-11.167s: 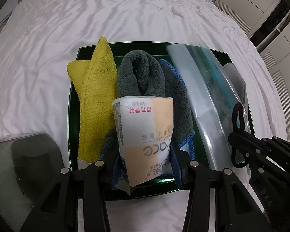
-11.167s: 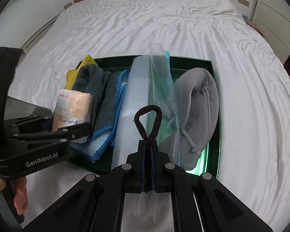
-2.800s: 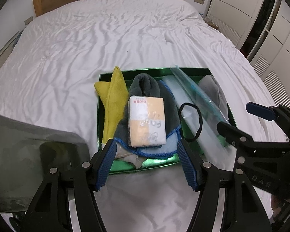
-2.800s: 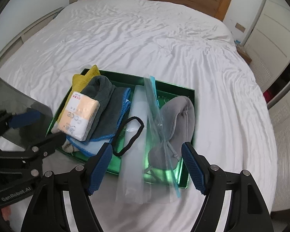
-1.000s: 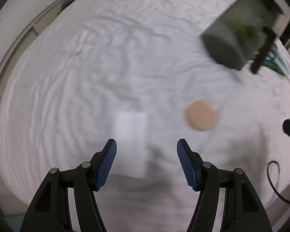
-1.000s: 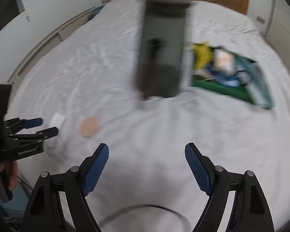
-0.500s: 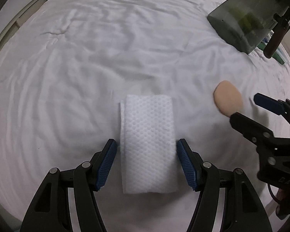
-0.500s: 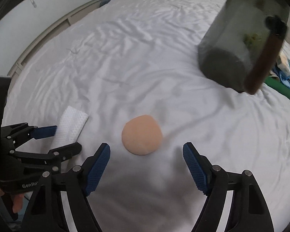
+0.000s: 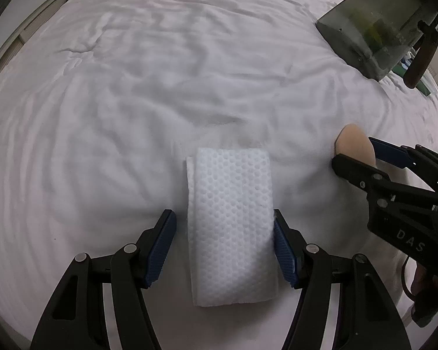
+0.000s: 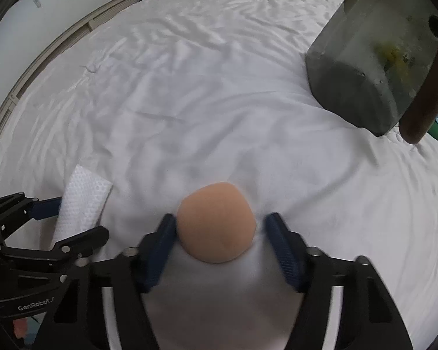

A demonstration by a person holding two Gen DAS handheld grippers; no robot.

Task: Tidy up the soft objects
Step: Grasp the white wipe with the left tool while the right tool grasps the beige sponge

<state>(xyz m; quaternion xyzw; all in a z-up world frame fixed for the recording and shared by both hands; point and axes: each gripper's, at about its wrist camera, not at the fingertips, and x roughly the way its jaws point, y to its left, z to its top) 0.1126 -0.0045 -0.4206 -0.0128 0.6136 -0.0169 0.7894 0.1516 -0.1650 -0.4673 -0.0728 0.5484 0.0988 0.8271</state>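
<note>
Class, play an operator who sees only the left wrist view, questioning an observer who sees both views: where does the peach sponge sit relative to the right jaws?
Operator: Is the peach sponge between the right jaws?
Observer: Yes, the peach sponge lies on the white sheet between the open jaws of the right gripper.
Operator: Are both pads touching it?
Observer: One seems to meet its edge; the other stands clear.

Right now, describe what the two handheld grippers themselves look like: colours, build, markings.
Both are black plastic frames with two angled fingers, silver screws at the joints and blue ridged pads on the inner faces. The left gripper reads "GenRobot.A" in pale letters on its side, seen from the right wrist view. The right gripper shows "DAS" on its body in the left wrist view. No sleeves show.
</note>
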